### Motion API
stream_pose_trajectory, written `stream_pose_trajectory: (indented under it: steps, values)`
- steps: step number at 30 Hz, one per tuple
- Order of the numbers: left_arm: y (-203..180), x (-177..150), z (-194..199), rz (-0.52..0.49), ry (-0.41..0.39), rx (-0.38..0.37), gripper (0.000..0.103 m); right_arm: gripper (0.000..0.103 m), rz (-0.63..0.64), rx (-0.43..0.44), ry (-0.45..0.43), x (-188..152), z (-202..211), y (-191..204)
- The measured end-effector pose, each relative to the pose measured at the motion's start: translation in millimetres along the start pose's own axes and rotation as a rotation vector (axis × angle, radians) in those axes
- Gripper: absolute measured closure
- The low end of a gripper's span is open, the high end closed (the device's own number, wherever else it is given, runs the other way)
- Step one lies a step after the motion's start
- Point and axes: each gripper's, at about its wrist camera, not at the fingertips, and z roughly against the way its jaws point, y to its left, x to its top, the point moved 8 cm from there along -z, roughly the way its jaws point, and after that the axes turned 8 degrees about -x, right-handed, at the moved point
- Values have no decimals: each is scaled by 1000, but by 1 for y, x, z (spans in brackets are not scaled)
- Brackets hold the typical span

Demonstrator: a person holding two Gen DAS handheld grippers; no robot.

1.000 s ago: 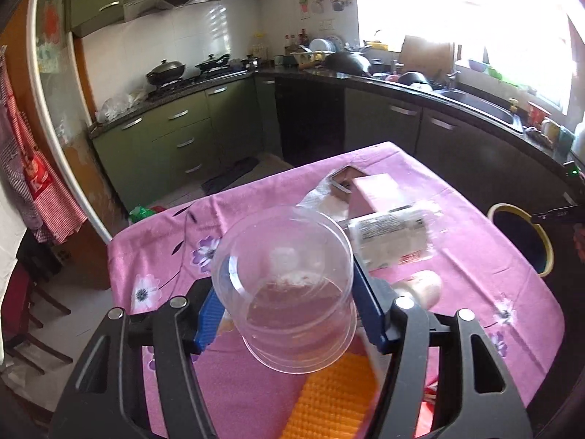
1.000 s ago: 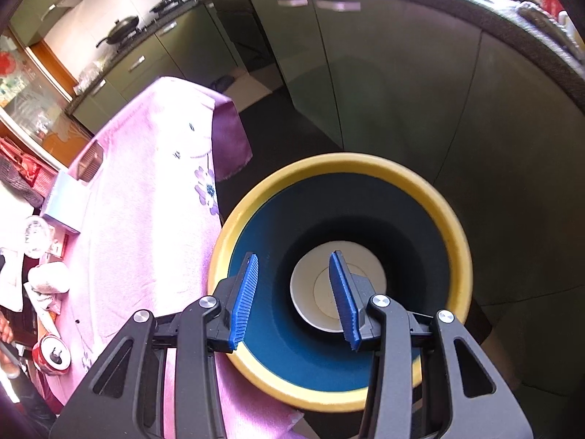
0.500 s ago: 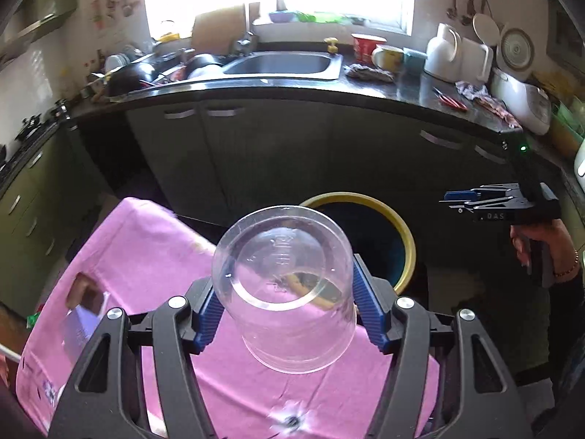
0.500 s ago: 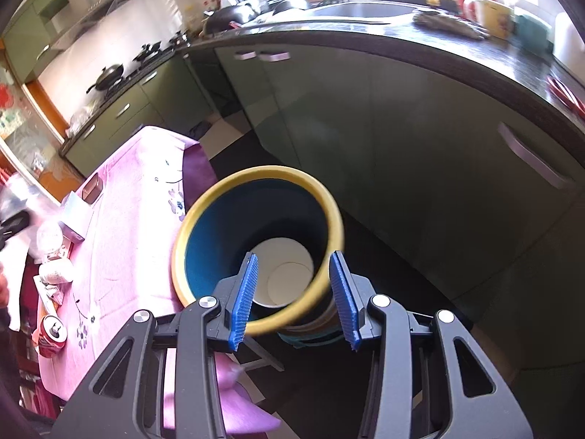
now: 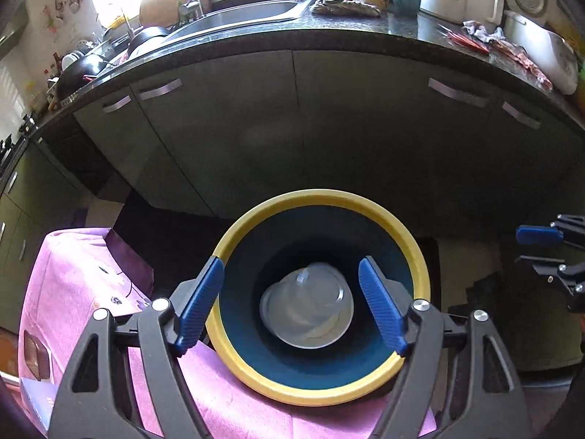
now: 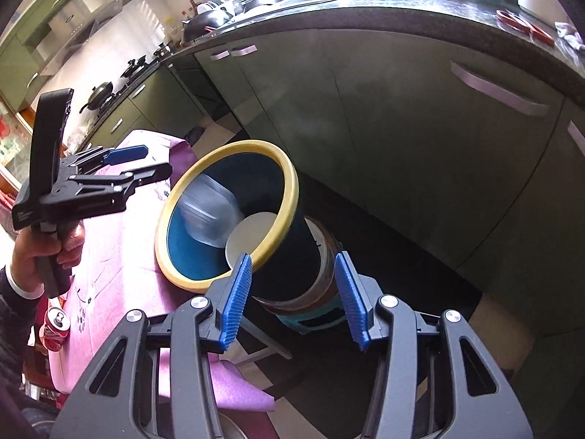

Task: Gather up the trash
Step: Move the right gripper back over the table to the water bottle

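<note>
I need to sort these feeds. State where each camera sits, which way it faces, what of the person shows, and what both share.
Left wrist: sits on the left hand-held gripper, facing down into the bin; its open fingers and the right hand-held gripper show.
Right wrist: sits on the right hand-held gripper, facing the bin's side and cabinets; its fingers and the person's left hand show.
Shared: bin, clear cup, tablecloth.

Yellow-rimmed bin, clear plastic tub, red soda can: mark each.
Yellow-rimmed blue bin [image 5: 415, 252], left wrist view, right rim.
Clear plastic tub [image 5: 310, 300], left wrist view, its side wall.
Red soda can [image 6: 55, 329], right wrist view, body.
</note>
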Motion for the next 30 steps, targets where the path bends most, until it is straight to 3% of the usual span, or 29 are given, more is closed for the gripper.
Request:
stream_pose_trajectory:
  steps: [5,11,14,18,25,30]
  values:
    - [11,-2,43,27,-66,-28,28,55,14,22,2,-2,-5,14]
    - [44,-30,144,100,-224,-37,23,55,87,70,5,-2,-5,57]
    - [78,-59,202,150,-321,37,19,55,151,103,2,1,-4,90]
    - [133,-119,268,251,-430,199,15,53,278,181,15,0,-6,154]
    - [223,-212,337,445,-523,394,14,53,544,373,103,-13,-28,304]
    - [278,-267,364,547,-548,527,13,52,771,445,90,-14,-29,404]
